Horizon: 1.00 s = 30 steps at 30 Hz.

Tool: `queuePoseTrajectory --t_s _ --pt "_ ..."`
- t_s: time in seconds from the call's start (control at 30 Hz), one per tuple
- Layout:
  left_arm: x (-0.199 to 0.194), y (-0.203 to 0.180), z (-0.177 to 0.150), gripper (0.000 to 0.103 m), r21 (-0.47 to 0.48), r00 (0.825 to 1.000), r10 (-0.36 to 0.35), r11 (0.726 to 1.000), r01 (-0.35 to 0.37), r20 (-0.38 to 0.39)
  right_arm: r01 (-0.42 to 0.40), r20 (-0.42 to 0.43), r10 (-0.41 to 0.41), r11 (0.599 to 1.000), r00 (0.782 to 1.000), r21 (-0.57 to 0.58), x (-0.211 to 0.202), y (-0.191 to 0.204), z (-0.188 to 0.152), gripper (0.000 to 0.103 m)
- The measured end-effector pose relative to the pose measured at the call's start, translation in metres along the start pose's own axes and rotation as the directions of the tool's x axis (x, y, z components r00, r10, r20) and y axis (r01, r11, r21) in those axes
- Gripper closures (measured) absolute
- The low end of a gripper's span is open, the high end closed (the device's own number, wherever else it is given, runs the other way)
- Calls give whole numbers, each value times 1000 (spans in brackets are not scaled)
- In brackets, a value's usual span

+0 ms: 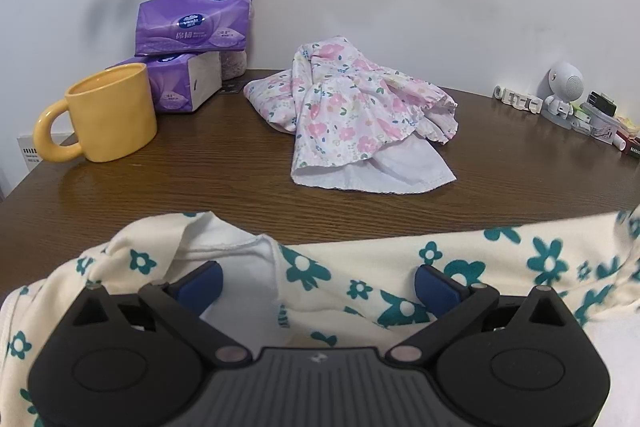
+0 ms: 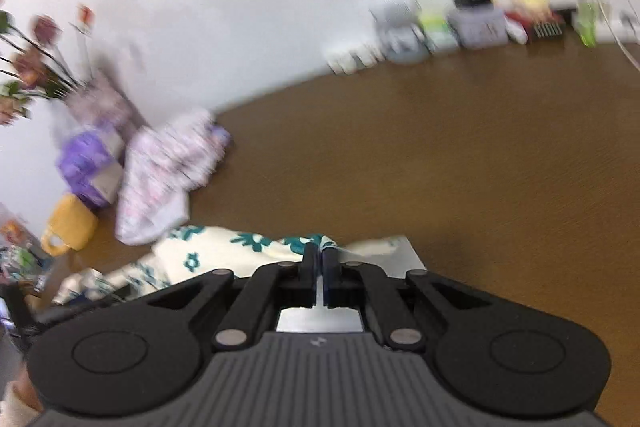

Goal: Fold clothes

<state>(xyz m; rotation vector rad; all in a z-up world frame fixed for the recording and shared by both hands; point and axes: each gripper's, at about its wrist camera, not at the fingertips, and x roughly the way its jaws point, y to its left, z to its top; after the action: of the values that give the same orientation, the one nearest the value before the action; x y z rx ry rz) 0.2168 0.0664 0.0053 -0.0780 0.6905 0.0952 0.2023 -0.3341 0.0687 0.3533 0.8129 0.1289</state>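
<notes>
the cream garment with teal flowers (image 1: pixel 400 279) lies on the near edge of the table (image 1: pixel 200 163), well in front of the yellow mug (image 1: pixel 108 111) and nearer the viewer than the pink floral garment (image 1: pixel 352 115), which sits crumpled further back to the mug's right.

the left tool (image 1: pixel 316 287) hangs over the cream garment with its jaws wide apart — cloth lies between the blue pads but they do not press on it. the right tool (image 2: pixel 320 259) is pinched fully narrow on an edge of the same garment; its view is blurred, so how much cloth it has is hard to tell.

the step in hand looks like an early fold, the right side taking up an edge. next, the left tool likely needs to clamp its own edge — then both can carry the cloth evenly, keeping the hem from bunching.
</notes>
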Motion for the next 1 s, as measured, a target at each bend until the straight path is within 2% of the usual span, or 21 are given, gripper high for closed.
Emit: queuePoseTrajectory --t_s 0.1,0.2,0.37,0.43,0.5,0.6,0.7,0.8,1.0 --pt "0 1 0 0 -5 1000 -3 1000 3 2 23 -39 -21 998 999 55 31 -14 -7 101" --pt "0 1 0 0 -7 1000 -5 1000 5 3 29 -44 -26 996 999 87 51 -21 -10 101" --pt "0 1 -1 0 -4 1000 -3 1000 3 2 39 -12 -39 999 999 25 57 -18 -10 100" --pt "0 1 -1 0 -4 1000 -3 1000 3 3 48 -9 -48 999 999 15 55 -19 -8 96" --pt "-1 1 -1 0 -4 1000 -3 1000 3 3 83 29 -83 997 996 6 45 -18 -3 85" --pt "0 1 0 0 -2 1000 -2 1000 2 2 133 112 -129 991 985 -34 28 -12 4 85" --pt "-1 1 -1 0 0 1000 0 1000 0 2 70 126 -57 992 990 -103 22 3 5 85" --pt "0 0 0 0 1 1000 0 1000 0 1 -6 90 26 977 996 -211 31 29 2 85" --pt "0 1 0 0 1 1000 0 1000 0 2 -135 26 162 892 986 -431 63 89 -14 85"
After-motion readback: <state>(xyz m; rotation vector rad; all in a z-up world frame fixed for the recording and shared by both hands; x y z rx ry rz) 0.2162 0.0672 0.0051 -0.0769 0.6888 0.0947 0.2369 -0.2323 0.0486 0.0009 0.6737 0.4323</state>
